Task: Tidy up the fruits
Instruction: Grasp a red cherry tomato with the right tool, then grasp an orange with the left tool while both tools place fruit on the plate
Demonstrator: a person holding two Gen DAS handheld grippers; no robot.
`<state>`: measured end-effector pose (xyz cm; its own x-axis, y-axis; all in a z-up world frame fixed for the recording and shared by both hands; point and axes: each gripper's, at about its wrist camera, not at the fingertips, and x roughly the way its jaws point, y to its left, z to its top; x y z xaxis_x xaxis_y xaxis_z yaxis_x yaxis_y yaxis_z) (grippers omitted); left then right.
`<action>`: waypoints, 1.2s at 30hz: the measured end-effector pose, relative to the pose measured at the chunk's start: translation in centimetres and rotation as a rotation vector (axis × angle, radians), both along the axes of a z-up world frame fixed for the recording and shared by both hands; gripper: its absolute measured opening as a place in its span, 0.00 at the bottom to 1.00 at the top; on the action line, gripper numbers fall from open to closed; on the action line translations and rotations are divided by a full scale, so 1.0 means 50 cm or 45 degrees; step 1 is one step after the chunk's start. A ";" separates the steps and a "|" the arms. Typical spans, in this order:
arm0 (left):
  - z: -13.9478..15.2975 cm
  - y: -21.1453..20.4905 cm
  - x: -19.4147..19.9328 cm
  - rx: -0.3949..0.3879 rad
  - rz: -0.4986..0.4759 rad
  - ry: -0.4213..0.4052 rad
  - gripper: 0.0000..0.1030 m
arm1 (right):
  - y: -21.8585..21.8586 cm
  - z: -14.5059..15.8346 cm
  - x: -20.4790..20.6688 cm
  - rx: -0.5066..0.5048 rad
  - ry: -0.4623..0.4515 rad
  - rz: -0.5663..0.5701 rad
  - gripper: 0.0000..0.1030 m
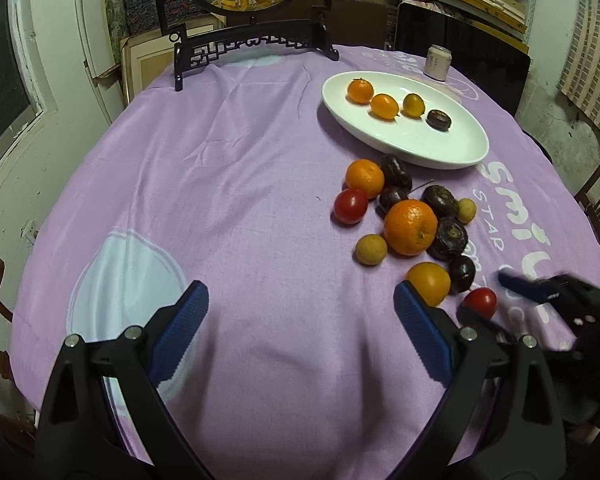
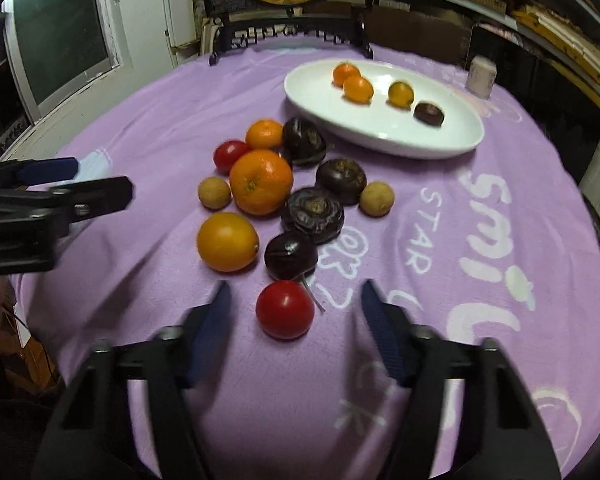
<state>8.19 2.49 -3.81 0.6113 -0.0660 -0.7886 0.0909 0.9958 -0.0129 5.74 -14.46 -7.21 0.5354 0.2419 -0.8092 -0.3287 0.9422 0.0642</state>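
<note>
A white oval plate [image 1: 452, 148] [image 2: 312, 92] at the back right holds three small orange fruits and one dark fruit. In front of it lies a loose pile on the purple cloth: a big orange [image 1: 410, 227] [image 2: 261, 182], several dark purple fruits, two tan round ones, smaller oranges and two red tomatoes. My right gripper [image 2: 295, 287] [image 1: 496, 300] stands open around the near red tomato [image 2: 285, 310] [image 1: 479, 302], and its blurred pads do not touch it. My left gripper [image 1: 300, 289] [image 2: 102, 179] is open over bare cloth left of the pile, its right finger beside an orange fruit [image 1: 429, 283].
A pale can [image 1: 437, 63] stands behind the plate. A dark carved stand with a round picture [image 1: 252, 40] sits at the table's far edge. Dark chair backs [image 1: 598, 200] ring the right side. Bare cloth [image 1: 220, 168] fills the left half.
</note>
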 end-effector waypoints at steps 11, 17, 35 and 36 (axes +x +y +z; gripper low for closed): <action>-0.039 -0.069 0.000 0.014 -0.113 0.064 0.92 | -0.072 0.034 -0.041 -0.016 -0.052 -0.103 0.29; -0.074 -0.124 0.016 0.027 -0.183 0.086 0.76 | -0.110 0.006 -0.053 -0.002 0.005 -0.145 0.29; -0.065 -0.135 0.030 -0.149 -0.259 0.075 0.34 | -0.135 0.007 -0.047 0.050 -0.005 -0.175 0.29; -0.059 -0.133 0.028 -0.150 -0.258 0.070 0.34 | -0.135 0.009 -0.045 0.054 -0.006 -0.174 0.29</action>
